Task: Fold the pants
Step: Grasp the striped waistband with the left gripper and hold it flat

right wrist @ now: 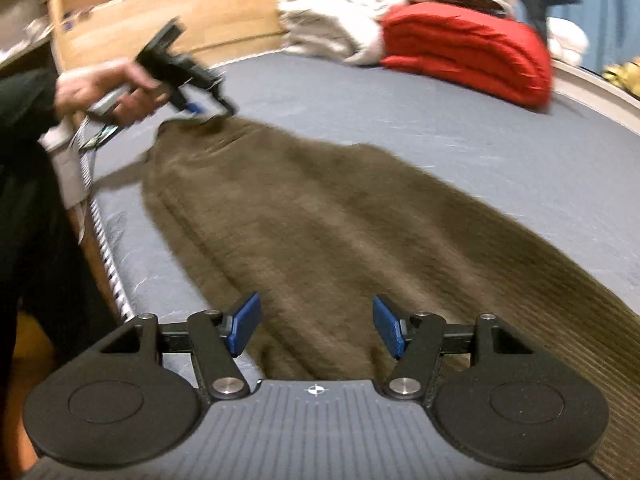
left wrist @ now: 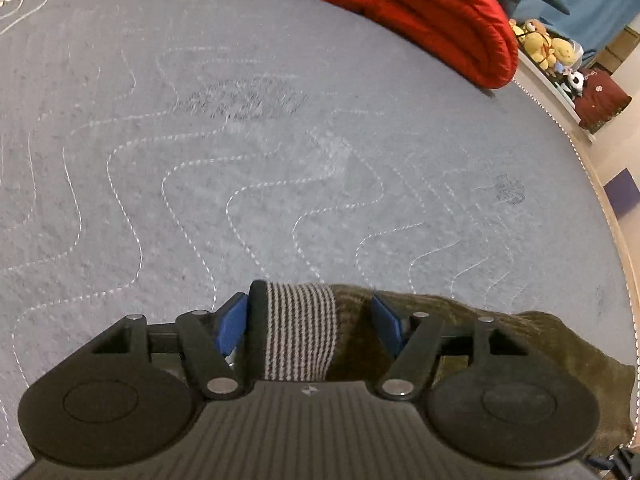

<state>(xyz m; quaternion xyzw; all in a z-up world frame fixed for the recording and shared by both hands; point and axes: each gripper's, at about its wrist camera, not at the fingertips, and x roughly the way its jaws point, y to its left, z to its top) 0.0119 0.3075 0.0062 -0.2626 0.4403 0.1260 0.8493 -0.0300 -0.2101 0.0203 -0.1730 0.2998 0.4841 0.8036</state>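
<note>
1. Left gripper (left wrist: pixel 308 320) at mattress (left wrist: pixel 280 160) near edge: jaws spread, striped waistband (left wrist: pixel 300 332) between pads, not pinched.
2. Brown pants (right wrist: pixel 320 216) flat lengthwise along near edge.
3. Right gripper (right wrist: pixel 316 328) over leg end: jaws apart, unclenched.
4. Pinch both ends squarely, lift evenly, fold end onto end.

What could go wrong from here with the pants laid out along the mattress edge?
The brown pants lie close to the near edge of the mattress, so a tug toward the person could drag them off. The left claw straddles the striped waistband with its pads apart; closing now may catch only the band, not both layers. The right claw is open over the leg end, so lifting one end alone could skew the fold.
</note>
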